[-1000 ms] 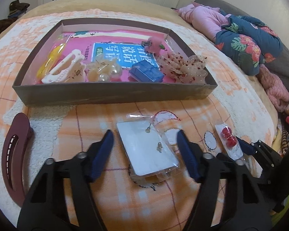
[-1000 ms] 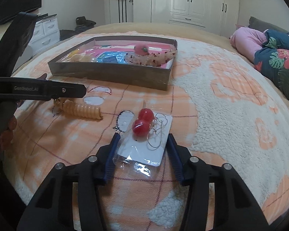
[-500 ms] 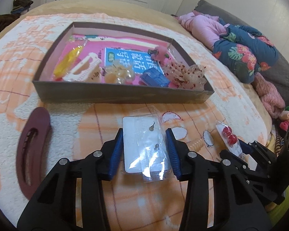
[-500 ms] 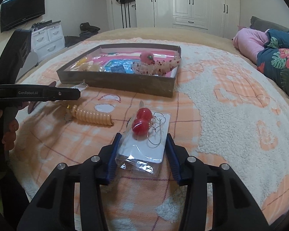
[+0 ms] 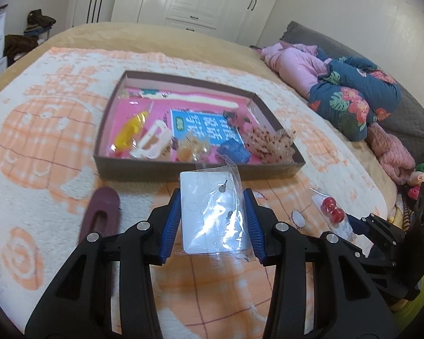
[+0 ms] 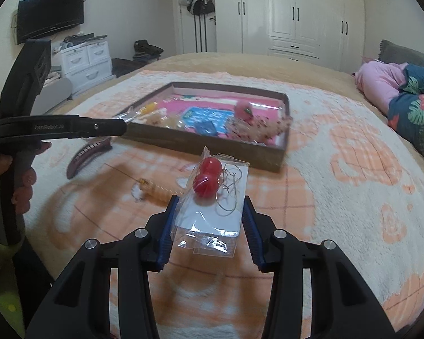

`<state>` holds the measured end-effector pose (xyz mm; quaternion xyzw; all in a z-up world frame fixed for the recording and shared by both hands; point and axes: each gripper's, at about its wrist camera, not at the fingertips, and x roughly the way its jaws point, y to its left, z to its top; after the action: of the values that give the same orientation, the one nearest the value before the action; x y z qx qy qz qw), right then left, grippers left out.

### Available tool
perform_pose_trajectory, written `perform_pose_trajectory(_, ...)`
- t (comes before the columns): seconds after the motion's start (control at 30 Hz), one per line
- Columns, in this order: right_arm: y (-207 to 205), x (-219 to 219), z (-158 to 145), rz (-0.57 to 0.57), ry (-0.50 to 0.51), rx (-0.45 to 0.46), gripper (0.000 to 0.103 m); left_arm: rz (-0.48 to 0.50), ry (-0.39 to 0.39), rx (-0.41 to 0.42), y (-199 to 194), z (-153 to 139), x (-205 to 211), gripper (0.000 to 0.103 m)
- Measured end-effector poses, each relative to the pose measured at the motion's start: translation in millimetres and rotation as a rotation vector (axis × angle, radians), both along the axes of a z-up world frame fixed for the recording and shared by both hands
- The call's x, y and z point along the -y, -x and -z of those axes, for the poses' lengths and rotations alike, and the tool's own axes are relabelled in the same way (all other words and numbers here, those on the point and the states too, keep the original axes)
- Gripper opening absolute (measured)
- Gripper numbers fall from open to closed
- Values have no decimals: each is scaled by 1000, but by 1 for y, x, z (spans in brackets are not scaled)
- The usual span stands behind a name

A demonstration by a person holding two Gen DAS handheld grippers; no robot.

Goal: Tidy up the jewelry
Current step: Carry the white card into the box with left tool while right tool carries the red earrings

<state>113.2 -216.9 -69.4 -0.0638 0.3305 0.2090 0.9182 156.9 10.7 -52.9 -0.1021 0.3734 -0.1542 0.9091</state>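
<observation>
- Already in the shallow brown cardboard tray (image 5: 200, 173) on the bed: several hair clips and trinkets.
- Left tongs (image 5: 212, 223) are clamped on a clear bag with a white stud-earring card (image 5: 209, 214), lifted near the tray's front wall.
- Right tongs (image 6: 209, 223) grip a clear bag of red ball earrings (image 6: 214, 197), also raised.
- Left on the blanket: a maroon hair clip (image 5: 100, 217) and a beige spiral hair tie (image 6: 158, 193).

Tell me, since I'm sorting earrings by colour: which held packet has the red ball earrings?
The packet in the right gripper: its red ball earrings show through; the left gripper packet holds small studs.
</observation>
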Motion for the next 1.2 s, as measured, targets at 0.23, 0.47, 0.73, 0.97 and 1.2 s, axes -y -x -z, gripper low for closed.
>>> perform_pose_trajectory(0.23, -9, -21, -17, -33, -11, 32, 42, -28, 11, 42, 2, -9, -15, 35)
perform_pose_trajectory(0.47, -24, -36, -28, -49, -13, 53, 42, -51, 31, 66, 2, -15, -28, 35)
perform_pose_trajectory(0.73, -45, -40, -38, -39, -28, 82, 42, -76, 39, 81, -5, -20, -35, 35)
perform_pose_trajectory(0.97, -71, -32, -45, 0, -36, 103, 42, -89, 39, 83, -19, -25, -37, 35)
perform_pose_trajectory(1.2, -96, -18, -45, 59, -29, 110, 42, -76, 24, 86, -37, -29, -28, 35)
